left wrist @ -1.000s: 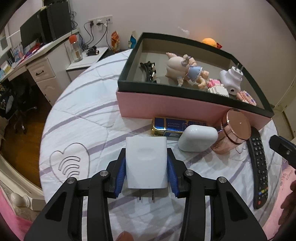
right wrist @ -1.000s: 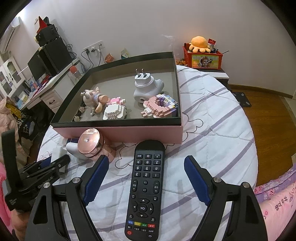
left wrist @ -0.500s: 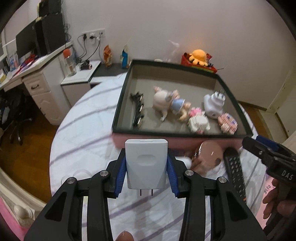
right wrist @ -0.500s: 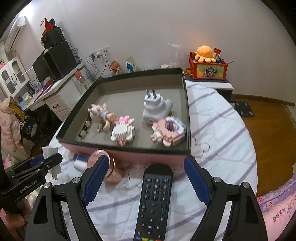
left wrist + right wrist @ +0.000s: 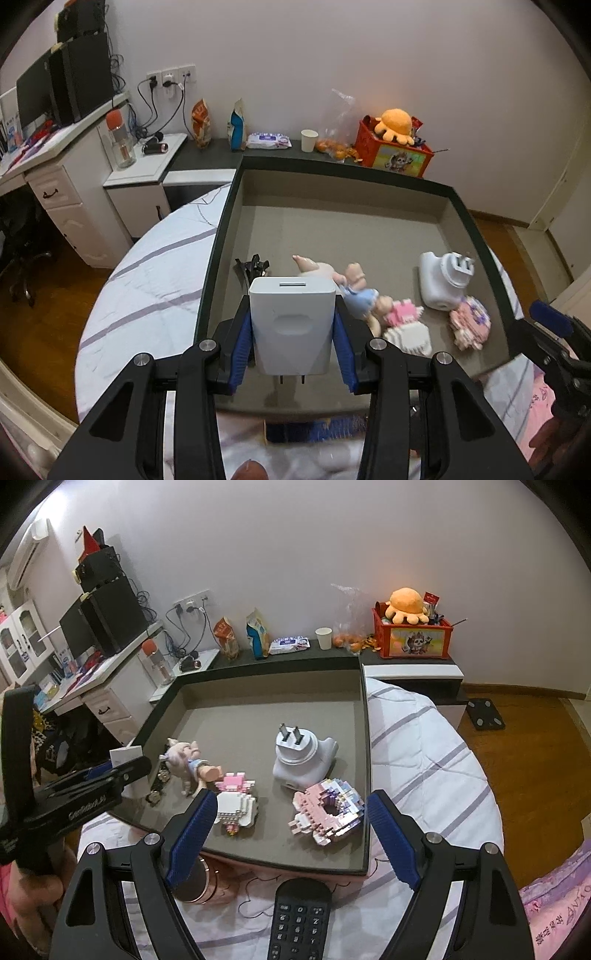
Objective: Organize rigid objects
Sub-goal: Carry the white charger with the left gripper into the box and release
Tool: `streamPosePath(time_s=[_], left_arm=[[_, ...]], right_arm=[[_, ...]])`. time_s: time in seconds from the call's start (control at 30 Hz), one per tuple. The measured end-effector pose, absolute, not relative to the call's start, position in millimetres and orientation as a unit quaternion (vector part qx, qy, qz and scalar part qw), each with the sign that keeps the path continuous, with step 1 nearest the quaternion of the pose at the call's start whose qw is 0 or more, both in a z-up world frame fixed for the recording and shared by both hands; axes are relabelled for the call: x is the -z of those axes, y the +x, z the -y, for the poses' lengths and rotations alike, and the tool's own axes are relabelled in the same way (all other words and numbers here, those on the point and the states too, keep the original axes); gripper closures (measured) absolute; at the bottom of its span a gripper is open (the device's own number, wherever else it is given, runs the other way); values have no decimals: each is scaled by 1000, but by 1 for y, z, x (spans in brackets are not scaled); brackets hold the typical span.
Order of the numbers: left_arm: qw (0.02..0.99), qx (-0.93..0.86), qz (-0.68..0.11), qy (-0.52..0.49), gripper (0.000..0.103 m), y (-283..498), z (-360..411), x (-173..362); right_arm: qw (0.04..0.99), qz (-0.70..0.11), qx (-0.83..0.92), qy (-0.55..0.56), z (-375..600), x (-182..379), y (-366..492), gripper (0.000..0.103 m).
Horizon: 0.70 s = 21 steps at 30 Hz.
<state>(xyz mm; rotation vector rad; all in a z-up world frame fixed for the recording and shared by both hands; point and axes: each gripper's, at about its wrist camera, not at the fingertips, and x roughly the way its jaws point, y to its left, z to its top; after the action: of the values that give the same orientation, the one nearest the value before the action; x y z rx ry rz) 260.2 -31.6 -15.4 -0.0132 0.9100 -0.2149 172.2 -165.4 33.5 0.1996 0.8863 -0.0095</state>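
Note:
My left gripper [image 5: 291, 345] is shut on a white power adapter [image 5: 292, 325], prongs toward me, held above the near left part of the dark-rimmed pink box [image 5: 476, 236]. The box holds a black clip [image 5: 253, 267], a baby doll [image 5: 345, 282], a white plug adapter [image 5: 445, 280] and two pink block figures [image 5: 471, 323]. My right gripper [image 5: 290, 840] is open and empty above the box's near edge [image 5: 258, 858]. Below it lie a black remote [image 5: 299, 919] and a rose-gold jar [image 5: 199, 886]. The left gripper [image 5: 92, 779] shows at the left in the right wrist view.
The box sits on a round table with a white striped cloth [image 5: 424, 746]. A blue and gold packet [image 5: 314, 430] lies blurred under the left gripper. Behind are a dark shelf with snacks [image 5: 258, 635], a red toy box [image 5: 412, 637] and a desk [image 5: 55, 166].
My left gripper has lifted the white adapter off the cloth and carried it forward over the box. My right gripper has risen and moved toward the box, still open.

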Motion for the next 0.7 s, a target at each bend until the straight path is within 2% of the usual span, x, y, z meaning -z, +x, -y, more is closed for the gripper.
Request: streamPosePath(time_s=[0.23,0.27,0.33,0.37,0.47,0.7], left_arm=[[888,94,-450,3,62,271,36,32],[890,90,-448,5,57,270,35,32],[893,81,-442,12,35,265,36,29],[896,78,-436,15,19,262,34,26],[904,85,-420,10,0,249,33,15],[915,68,-397,28,0,217,30,-8]], right_arm=[[893,-440,8,99,166,-24,178,18],[892,-440,7,98,165,-24,177,18],[892,-441,8,98,164,-24,175,18],[892,-441,8,97,163,-24,173,18],[892,-440,8,97,160,-26,168,18],[896,-433,7,97,154,-36,148,18]])
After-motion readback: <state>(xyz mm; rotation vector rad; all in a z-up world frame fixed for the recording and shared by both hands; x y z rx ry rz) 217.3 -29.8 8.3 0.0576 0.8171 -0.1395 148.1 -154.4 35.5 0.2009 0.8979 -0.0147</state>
